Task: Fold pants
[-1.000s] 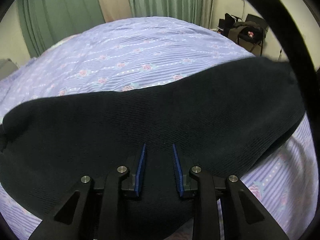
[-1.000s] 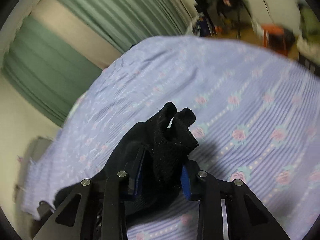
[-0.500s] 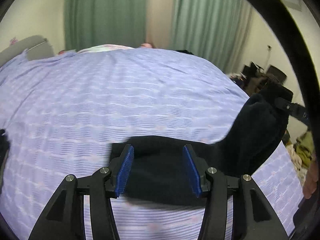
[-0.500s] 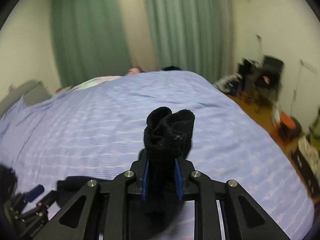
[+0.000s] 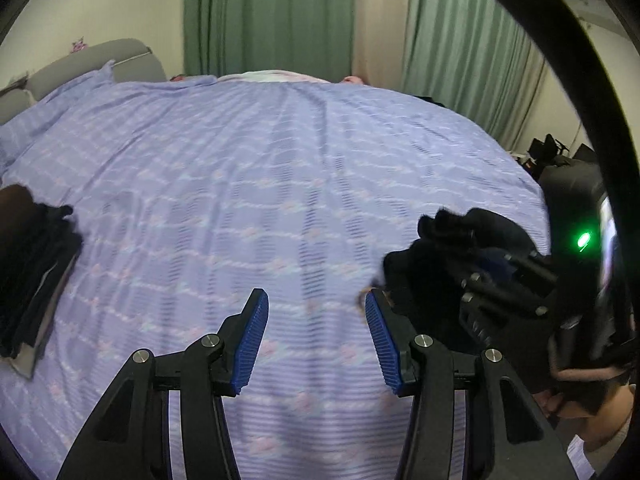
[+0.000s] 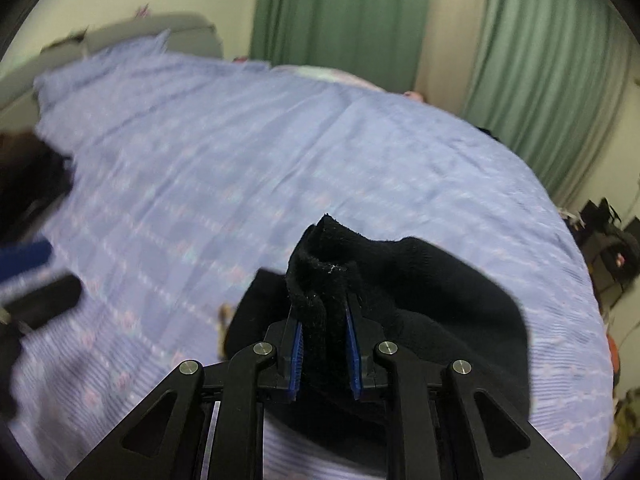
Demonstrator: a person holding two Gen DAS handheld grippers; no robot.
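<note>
The black knit pants [image 6: 420, 300] are bunched in my right gripper [image 6: 325, 316], which is shut on a thick fold of them and holds them above the bed; the rest hangs to the right. In the left wrist view the right gripper [image 5: 472, 256] with the pants [image 5: 416, 280] is at the right, beside my left gripper [image 5: 314, 320]. The left gripper is open and empty above the bedspread.
A lilac flowered bedspread [image 5: 280, 168] covers the bed. A stack of dark folded clothes [image 5: 32, 264] lies at its left edge, also in the right wrist view [image 6: 28, 184]. Green curtains [image 5: 268, 16] hang behind. Dark clutter [image 6: 608, 240] stands at the right.
My left gripper has opened wide and come off the pants, which no longer lie spread under it. My right gripper has lifted the bunched pants and swung left across the bed.
</note>
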